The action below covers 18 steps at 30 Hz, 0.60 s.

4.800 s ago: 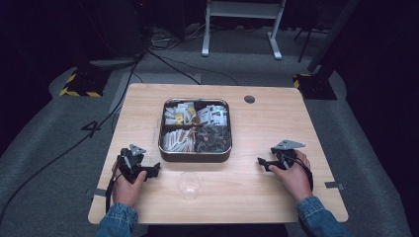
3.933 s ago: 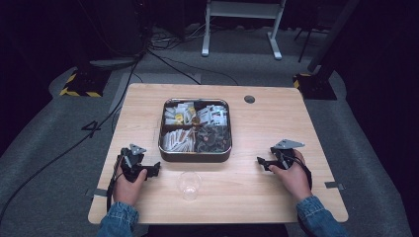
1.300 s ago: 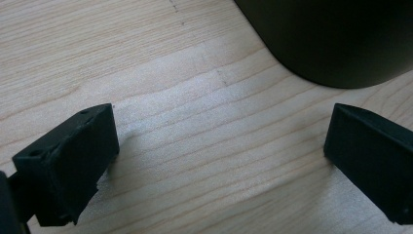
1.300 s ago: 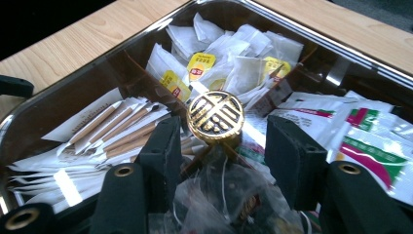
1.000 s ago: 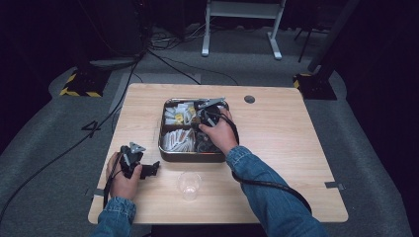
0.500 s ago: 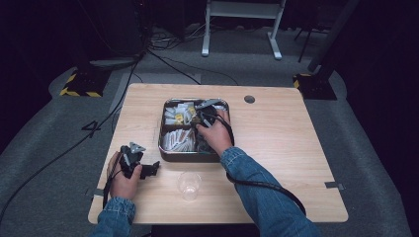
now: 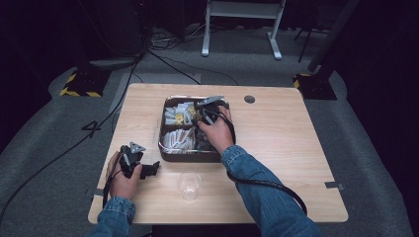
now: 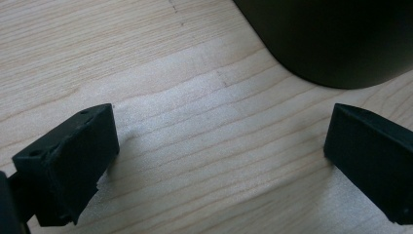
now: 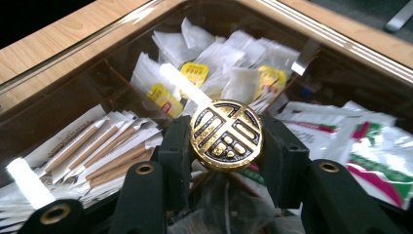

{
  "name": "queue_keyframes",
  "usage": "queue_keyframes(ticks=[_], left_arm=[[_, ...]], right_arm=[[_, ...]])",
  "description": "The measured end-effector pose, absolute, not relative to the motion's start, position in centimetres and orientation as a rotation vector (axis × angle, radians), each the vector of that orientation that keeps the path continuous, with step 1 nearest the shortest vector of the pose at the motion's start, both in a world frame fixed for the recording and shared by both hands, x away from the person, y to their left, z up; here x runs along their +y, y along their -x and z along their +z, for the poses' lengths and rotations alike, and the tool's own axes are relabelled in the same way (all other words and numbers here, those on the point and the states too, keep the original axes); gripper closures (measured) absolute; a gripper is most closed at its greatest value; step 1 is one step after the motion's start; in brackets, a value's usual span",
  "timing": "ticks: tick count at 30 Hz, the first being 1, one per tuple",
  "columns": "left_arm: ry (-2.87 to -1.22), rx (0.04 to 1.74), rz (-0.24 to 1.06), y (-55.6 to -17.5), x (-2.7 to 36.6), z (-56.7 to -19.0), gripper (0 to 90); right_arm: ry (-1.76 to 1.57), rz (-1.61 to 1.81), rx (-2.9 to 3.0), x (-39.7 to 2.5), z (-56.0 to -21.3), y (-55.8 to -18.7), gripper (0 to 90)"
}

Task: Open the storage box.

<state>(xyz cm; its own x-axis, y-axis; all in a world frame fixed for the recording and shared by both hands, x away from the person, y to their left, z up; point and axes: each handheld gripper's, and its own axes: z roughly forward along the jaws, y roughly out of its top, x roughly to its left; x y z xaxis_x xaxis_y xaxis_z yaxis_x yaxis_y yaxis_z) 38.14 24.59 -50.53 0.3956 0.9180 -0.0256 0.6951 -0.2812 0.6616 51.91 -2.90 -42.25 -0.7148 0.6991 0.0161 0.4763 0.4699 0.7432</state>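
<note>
A dark metal box (image 7: pixel 165 148) with a glass lid (image 9: pixel 122 58) stands in the middle of the wooden table (image 7: pixel 276 143). At the lid's centre sits a round gold knob (image 9: pixel 226 134) with a black pattern. My right gripper (image 9: pixel 226 146) is shut on this knob, one jaw pressed to each side; in the high view the right gripper (image 7: pixel 200 114) reaches over the box's far half. My left gripper (image 7: pixel 150 169) rests on the table left of the box's near corner. Its jaws stand wide open over bare wood (image 8: pixel 219 156).
Under the glass lie white sachets with yellow tags (image 9: pixel 195 73), paper-wrapped wooden sticks (image 9: pixel 97 151) and green-and-red packets (image 9: pixel 370 146). A clear plastic cup (image 7: pixel 189 185) stands near the front edge. The box's dark wall (image 8: pixel 341 39) rises just ahead of the left gripper.
My right gripper left the table's right side, reached over the box and closed on the lid's knob. The left gripper stayed put, open.
</note>
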Motion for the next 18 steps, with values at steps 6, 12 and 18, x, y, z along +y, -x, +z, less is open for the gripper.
queue_keyframes(ticks=[6,12,18], left_arm=[[-2.065,1.372,0.492,-38.3,24.5,-50.5,0.0],[-2.068,1.368,0.494,-38.4,24.6,-50.5,0.0],[-2.065,1.365,0.490,-38.4,24.6,-50.5,0.0]], right_arm=[[-1.001,1.141,2.390,-4.8,-40.1,-51.6,58.9],[-1.015,1.183,2.356,-7.0,-38.5,-51.3,58.9],[-1.023,1.197,2.333,-8.9,-37.2,-51.0,58.9]])
